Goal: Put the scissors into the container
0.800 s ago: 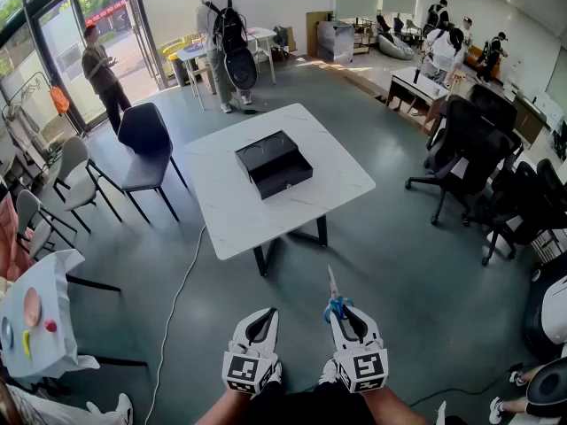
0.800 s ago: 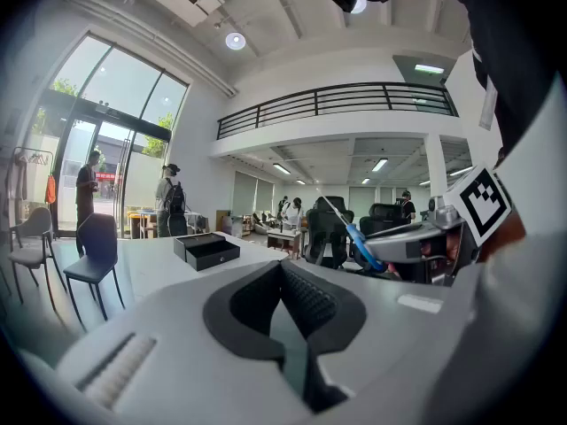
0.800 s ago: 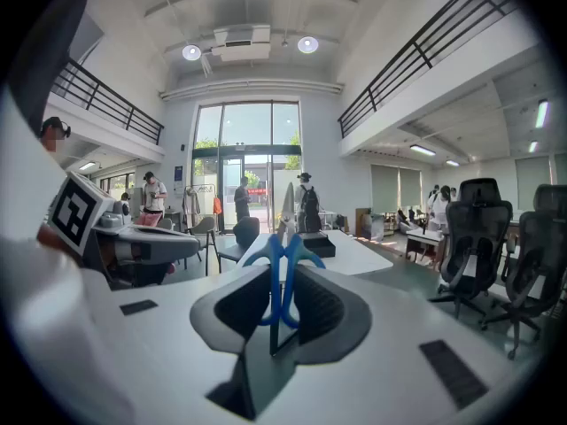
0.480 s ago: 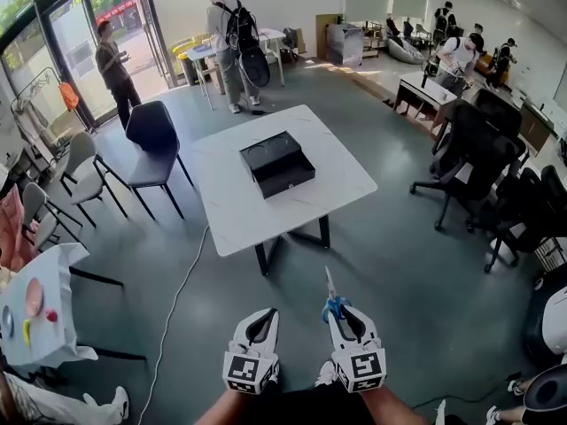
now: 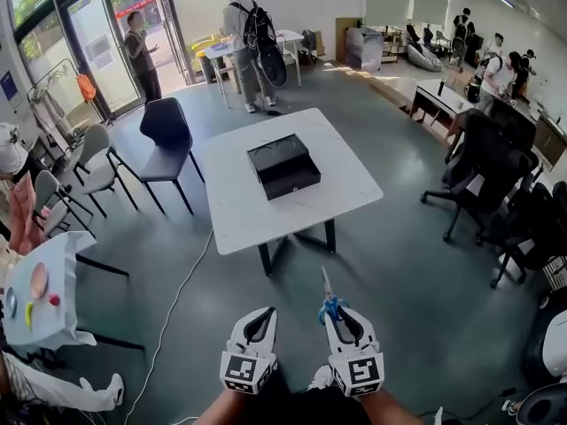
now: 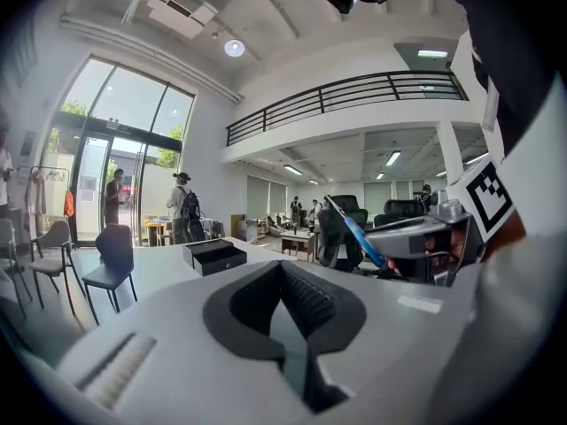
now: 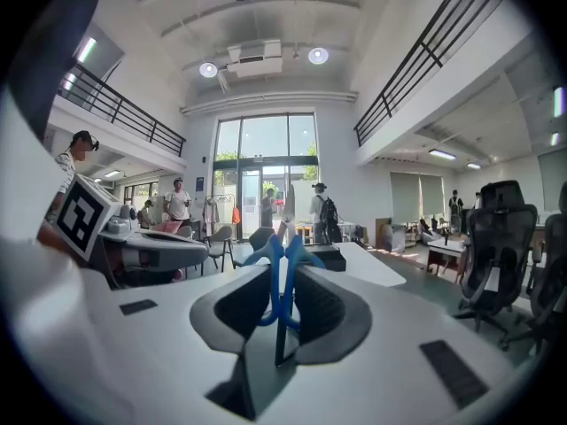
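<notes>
Head view: the left tongs [image 5: 258, 319] and the right tongs [image 5: 340, 315] are held low over the floor, well apart from the black container [image 5: 283, 166], which sits open near the middle of the white counter [image 5: 257, 220]. The scissors [image 5: 327, 296] are not yet at the container; they stand up out of the right tongs, blades pointing towards it, blue handles down at the jaws. Left gripper view: the left tongs are drawn narrow, pads all but meeting, with nothing between them. The container shows far off on the counter, and the scissors with their blue grip appear on the side away from it, in the other tongs. Right gripper view: the right tongs are clamped on the blue handle loops, which rise from between the pads, with the pale blades above, in line with the container beyond. Assessment: the scissors look light and rigid, metal blades with smooth plastic loops. Held by the loops alone, the long blades may pivot or slip in the pads, so the firmer hold is judged to be low on the handles near the pivot. The points are sharp but nothing here looks fragile. A lowering into the container blades first seems to suit better than a drop.
</notes>
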The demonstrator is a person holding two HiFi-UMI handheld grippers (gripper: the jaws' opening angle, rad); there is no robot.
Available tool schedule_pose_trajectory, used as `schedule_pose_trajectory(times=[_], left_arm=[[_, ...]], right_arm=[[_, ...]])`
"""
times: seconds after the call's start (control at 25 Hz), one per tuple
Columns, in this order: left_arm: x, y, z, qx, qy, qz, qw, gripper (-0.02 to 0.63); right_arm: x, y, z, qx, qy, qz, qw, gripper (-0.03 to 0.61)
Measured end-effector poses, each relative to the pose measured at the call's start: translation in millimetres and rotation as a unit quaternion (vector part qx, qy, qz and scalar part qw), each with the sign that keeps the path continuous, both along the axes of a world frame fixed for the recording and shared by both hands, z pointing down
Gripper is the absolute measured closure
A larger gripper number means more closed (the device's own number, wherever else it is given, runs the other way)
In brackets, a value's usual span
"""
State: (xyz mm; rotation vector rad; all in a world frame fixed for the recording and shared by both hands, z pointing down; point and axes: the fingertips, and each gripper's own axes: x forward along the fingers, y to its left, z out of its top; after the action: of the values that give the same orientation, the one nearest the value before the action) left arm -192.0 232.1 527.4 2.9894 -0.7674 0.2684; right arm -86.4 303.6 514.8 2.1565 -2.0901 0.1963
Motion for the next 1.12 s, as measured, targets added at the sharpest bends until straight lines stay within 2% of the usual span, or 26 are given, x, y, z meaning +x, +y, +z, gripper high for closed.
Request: schedule_pose_trajectory(times=[0.44, 0.84, 1.12], left_arm=[[23.4, -66.2, 2.7, -0.005, 0.007, -0.009, 0.9999, 0.604], [30.3, -139.5, 9.8, -0.012, 0.002, 0.003, 0.9999, 0.604], [33.4, -166.5, 4.1, -0.008, 0.008, 0.026, 0.9996, 0.604]], right_arm=[[18.8, -66.6, 0.8, 0.01, -0.008, -0.002, 1.0, 0.486], [27.6, -145.6, 4.6, -0.003, -0.005, 0.004, 1.0, 0.486], [29.4, -180.1, 1.8, -0.01, 0.002, 0.013, 1.0, 0.486]])
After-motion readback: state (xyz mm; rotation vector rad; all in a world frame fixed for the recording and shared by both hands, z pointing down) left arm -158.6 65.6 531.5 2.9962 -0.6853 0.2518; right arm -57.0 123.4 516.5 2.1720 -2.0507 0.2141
